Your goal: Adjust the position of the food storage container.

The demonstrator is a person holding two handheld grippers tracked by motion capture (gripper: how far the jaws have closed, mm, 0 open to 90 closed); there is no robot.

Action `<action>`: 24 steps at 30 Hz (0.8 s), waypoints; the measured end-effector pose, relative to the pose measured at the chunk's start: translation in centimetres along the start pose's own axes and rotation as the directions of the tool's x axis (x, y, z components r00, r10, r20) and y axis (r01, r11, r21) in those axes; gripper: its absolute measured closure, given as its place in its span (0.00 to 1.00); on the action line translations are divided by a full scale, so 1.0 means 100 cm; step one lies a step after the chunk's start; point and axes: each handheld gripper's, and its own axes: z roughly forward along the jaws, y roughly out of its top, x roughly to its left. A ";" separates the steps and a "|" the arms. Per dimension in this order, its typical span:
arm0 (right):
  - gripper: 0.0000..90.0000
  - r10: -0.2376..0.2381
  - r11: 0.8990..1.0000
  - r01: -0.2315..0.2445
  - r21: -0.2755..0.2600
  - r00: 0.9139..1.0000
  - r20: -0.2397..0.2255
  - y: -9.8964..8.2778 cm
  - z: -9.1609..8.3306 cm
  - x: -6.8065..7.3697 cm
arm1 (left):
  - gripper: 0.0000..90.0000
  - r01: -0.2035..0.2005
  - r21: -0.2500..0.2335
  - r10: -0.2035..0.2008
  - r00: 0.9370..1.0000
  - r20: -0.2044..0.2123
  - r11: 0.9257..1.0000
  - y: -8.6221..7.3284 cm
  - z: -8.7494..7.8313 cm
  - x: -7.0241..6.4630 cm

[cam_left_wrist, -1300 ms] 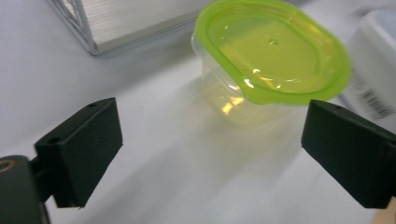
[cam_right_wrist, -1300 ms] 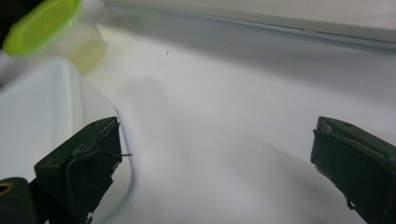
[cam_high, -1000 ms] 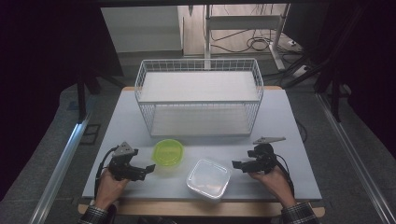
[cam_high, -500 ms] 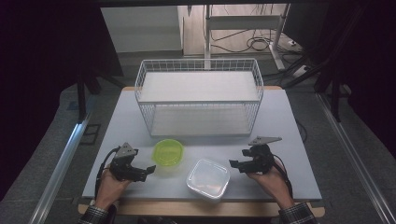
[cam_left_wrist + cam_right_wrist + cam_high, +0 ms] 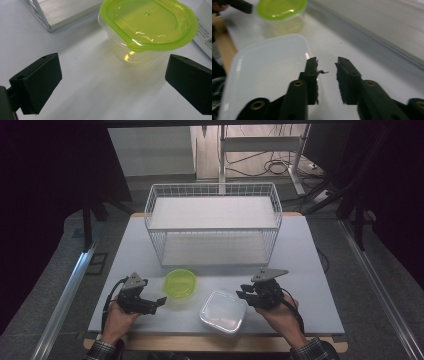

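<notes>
While our left gripper [image 5: 159, 301] waits wide open and empty before the small clear plastic tub with lime-green lid [image 5: 147, 27], near the white wire basket [image 5: 214, 222], we judge it light, slippery, best gripped across its walls; our right gripper [image 5: 326, 67], narrowly open, holds nothing.

A: What colour is the little tub [image 5: 180, 283] in front of the wire basket [image 5: 213, 222]?
B: Its lid is bright green, and its sides are see-through.
A: And the basket?
B: White.
A: The box [image 5: 223, 311] beside the green tub?
B: Milky white.
A: The table [image 5: 310, 270]?
B: Pale grey. Both grippers [image 5: 156, 302] [image 5: 242, 294] are black. One sleeve [image 5: 102, 350] has checks.
</notes>
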 end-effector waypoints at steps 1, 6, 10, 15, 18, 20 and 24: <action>0.86 -0.014 1.000 0.014 0.008 1.000 -0.027 0.003 0.001 0.007 | 0.01 -0.001 0.000 0.001 1.000 0.000 1.000 0.000 0.000 0.000; 0.98 -0.041 0.999 0.043 0.021 0.996 -0.083 0.007 0.006 0.023 | 0.01 -0.005 0.003 0.005 1.000 -0.005 1.000 0.000 0.000 0.000; 0.99 -0.066 0.997 0.069 0.021 0.988 -0.139 0.010 0.012 0.039 | 0.01 -0.011 0.004 0.011 1.000 -0.013 1.000 0.000 0.000 0.000; 0.99 -0.100 0.994 0.107 0.027 0.975 -0.198 0.012 0.022 0.060 | 0.01 -0.018 0.002 0.018 1.000 -0.019 1.000 0.000 0.000 0.000; 0.99 -0.107 0.993 0.116 0.029 0.971 -0.214 0.012 0.025 0.067 | 0.01 -0.021 0.002 0.021 1.000 -0.021 1.000 0.000 0.000 0.000; 0.99 -0.123 0.991 0.134 0.030 0.963 -0.238 0.012 0.029 0.076 | 0.01 -0.025 0.004 0.026 0.999 -0.024 1.000 0.000 0.000 0.000; 0.99 -0.139 0.988 0.152 0.030 0.956 -0.260 0.013 0.031 0.083 | 0.01 -0.029 0.005 0.029 0.999 -0.026 1.000 0.000 0.000 0.000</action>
